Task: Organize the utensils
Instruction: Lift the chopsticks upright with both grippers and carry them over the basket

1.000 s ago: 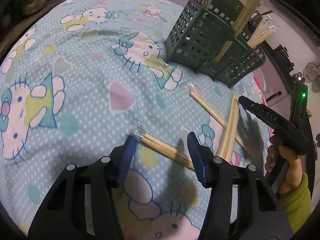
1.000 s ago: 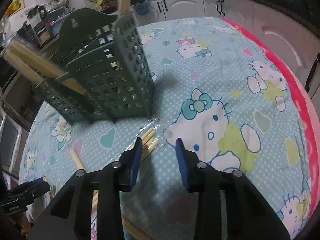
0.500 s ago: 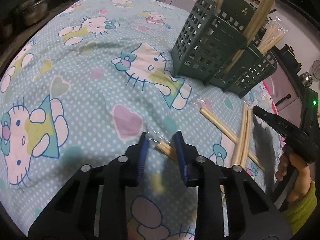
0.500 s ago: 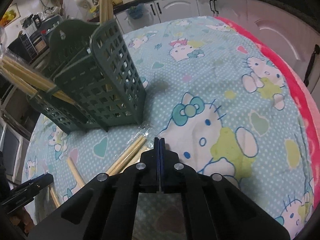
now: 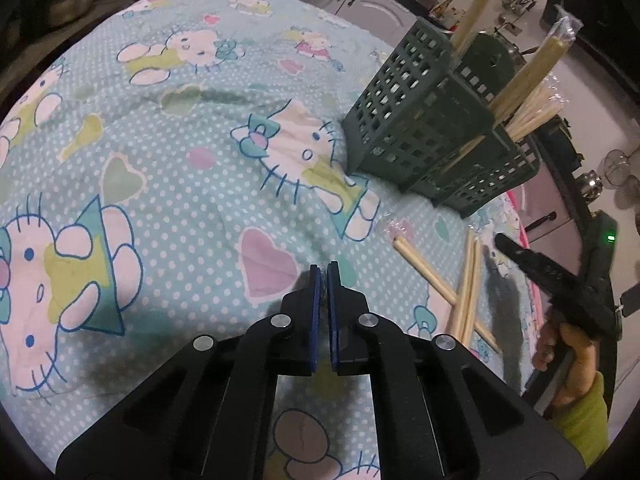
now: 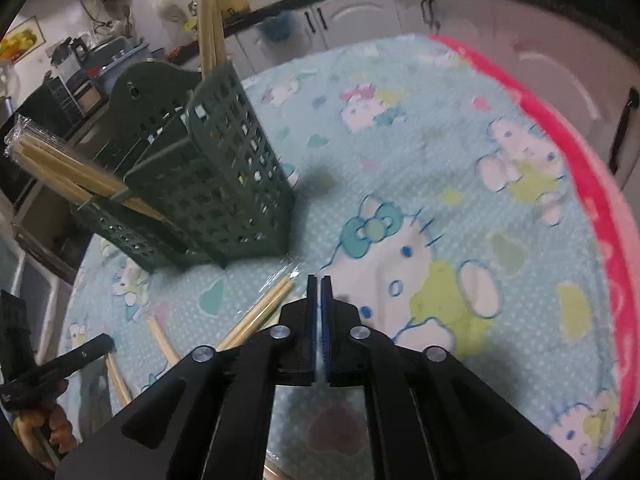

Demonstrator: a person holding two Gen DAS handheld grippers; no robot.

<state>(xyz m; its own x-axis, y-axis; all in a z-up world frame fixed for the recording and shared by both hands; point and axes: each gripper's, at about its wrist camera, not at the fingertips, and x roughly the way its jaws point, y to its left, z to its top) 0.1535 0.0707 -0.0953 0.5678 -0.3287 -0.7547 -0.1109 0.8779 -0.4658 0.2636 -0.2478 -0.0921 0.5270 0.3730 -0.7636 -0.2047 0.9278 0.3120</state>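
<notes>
A dark green slotted utensil holder (image 5: 432,136) stands on the cartoon-cat cloth and holds several wrapped chopstick pairs (image 5: 532,76). It also shows in the right wrist view (image 6: 208,184). Loose wrapped chopstick pairs (image 5: 460,280) lie crossed on the cloth. My left gripper (image 5: 323,268) is shut; the wrapped pair it closed around is hidden by the fingers. My right gripper (image 6: 319,280) is shut, a strip of clear wrapper shows between its pads, and a wrapped pair (image 6: 260,312) lies just left of it. The right gripper (image 5: 552,276) shows in the left wrist view.
The cloth (image 6: 460,208) has a pink border (image 6: 592,184) at the right edge. Kitchen cabinets (image 6: 360,24) and counter clutter stand beyond the table. A metal pot (image 5: 68,0) sits at the far left. The left gripper (image 6: 52,372) shows low left in the right wrist view.
Both grippers closed from open. The left gripper shut over the wrapped chopsticks lying between its fingers. The right gripper shut next to the wrapped pair near the holder.
</notes>
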